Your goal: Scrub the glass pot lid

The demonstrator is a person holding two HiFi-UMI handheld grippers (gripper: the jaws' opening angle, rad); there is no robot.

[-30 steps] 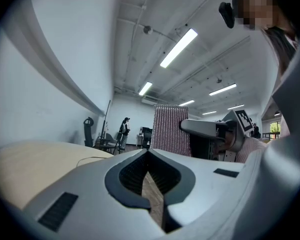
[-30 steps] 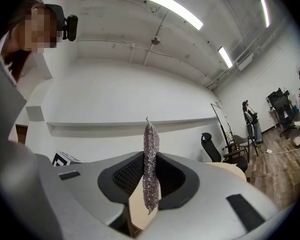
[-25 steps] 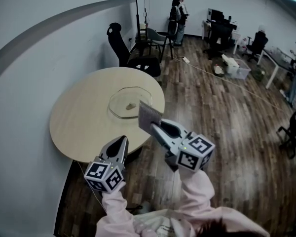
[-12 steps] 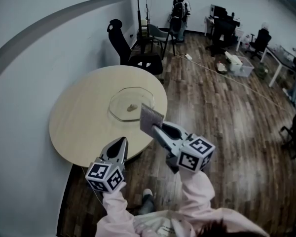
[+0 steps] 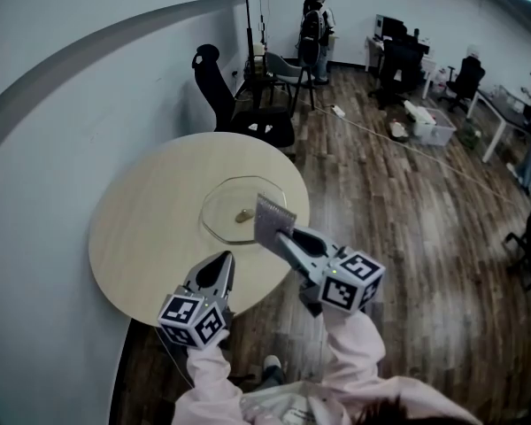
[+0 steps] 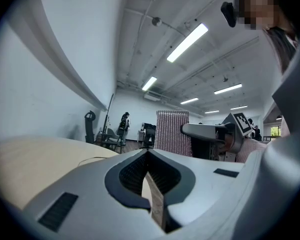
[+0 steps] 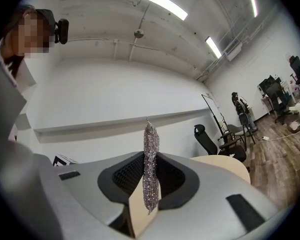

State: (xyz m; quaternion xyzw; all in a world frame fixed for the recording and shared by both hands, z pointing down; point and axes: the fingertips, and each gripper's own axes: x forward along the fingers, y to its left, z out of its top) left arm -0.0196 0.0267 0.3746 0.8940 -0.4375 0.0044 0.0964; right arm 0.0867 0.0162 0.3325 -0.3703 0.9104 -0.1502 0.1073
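Head view, right tool: my right gripper (image 5: 281, 237) pinches a grey mesh scrub pad (image 5: 273, 220) by its lower edge, and the pad stands upright above the jaws.
Right gripper view: the jaws press on the pad from both sides; I see it edge-on as a thin glittering strip rising between them.
Left tool: my left gripper (image 6: 147, 154) has its jaws pressed together with nothing between them.
Lid: the glass pot lid (image 5: 230, 200) lies flat on the round table (image 5: 150, 228), knob up, toward the right half of the top. From the head view the pad overlaps the lid's near right rim; I cannot tell whether they touch.
Hands: both arms reach forward in pink sleeves (image 5: 350, 339), and both grippers point level at the table. The left one sits lower and to the left; the right one reaches further in.
Edges: my left tip hangs at the table's near edge. My right gripper's body is out over the wooden floor (image 5: 407, 211), with only its tip and the pad over the tabletop.
Room: a wide stretch of tabletop lies left of the lid. The wall (image 5: 44, 149) runs close along the left, a black chair (image 5: 219, 82) stands just beyond the table, and the floor opens out to the right.
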